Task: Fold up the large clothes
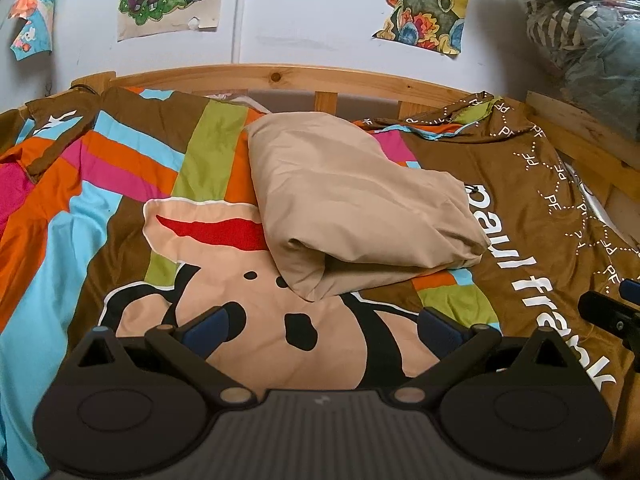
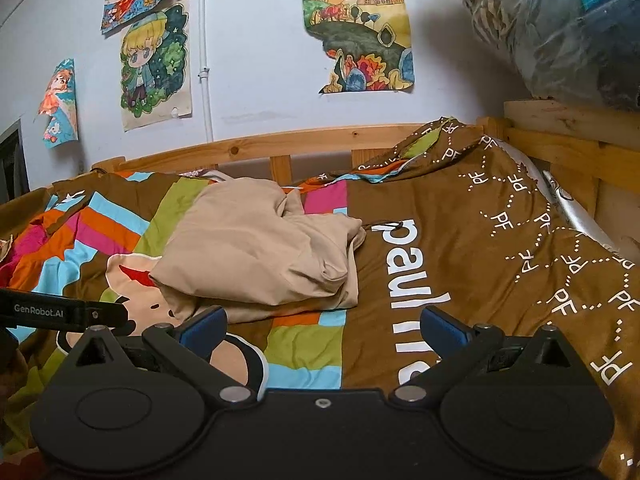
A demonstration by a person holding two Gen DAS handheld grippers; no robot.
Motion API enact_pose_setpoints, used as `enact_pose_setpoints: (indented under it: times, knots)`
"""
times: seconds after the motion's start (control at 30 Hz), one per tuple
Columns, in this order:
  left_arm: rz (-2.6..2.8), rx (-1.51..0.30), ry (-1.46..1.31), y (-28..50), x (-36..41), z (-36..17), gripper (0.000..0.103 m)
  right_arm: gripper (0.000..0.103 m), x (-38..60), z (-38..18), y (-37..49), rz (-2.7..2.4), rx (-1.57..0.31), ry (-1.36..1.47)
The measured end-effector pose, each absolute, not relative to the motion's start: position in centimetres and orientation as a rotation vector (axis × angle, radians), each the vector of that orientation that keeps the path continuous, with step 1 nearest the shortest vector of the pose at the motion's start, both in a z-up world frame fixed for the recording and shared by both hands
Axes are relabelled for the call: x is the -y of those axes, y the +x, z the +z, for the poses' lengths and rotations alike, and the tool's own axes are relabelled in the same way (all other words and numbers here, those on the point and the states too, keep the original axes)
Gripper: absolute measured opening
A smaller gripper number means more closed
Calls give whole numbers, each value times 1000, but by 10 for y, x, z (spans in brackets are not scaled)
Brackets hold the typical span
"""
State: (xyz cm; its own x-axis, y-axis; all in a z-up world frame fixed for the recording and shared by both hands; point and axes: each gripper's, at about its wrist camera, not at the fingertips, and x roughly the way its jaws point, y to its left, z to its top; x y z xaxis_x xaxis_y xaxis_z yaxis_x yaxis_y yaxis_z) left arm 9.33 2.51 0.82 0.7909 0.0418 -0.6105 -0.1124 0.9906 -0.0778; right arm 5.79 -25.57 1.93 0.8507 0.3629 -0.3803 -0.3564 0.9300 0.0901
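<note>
Since the bedspread lies flat as a work surface, the beige garment sits mid-bed, bundled w/ loose folds, prob. unfinished. Left gripper & right gripper hover near it, jaws wide apart, empty.

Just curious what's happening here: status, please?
Left gripper open, empty. Right gripper open, empty. Beige garment lies folded on bedspread, untouched. Nothing in the way.
</note>
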Motion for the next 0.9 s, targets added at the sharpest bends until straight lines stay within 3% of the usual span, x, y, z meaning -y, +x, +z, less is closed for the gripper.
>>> enact_pose_setpoints:
  times: [0.9]
  knots:
    - [73, -656, -107, 92, -24, 8, 102, 102, 256, 19, 58, 379, -406, 19]
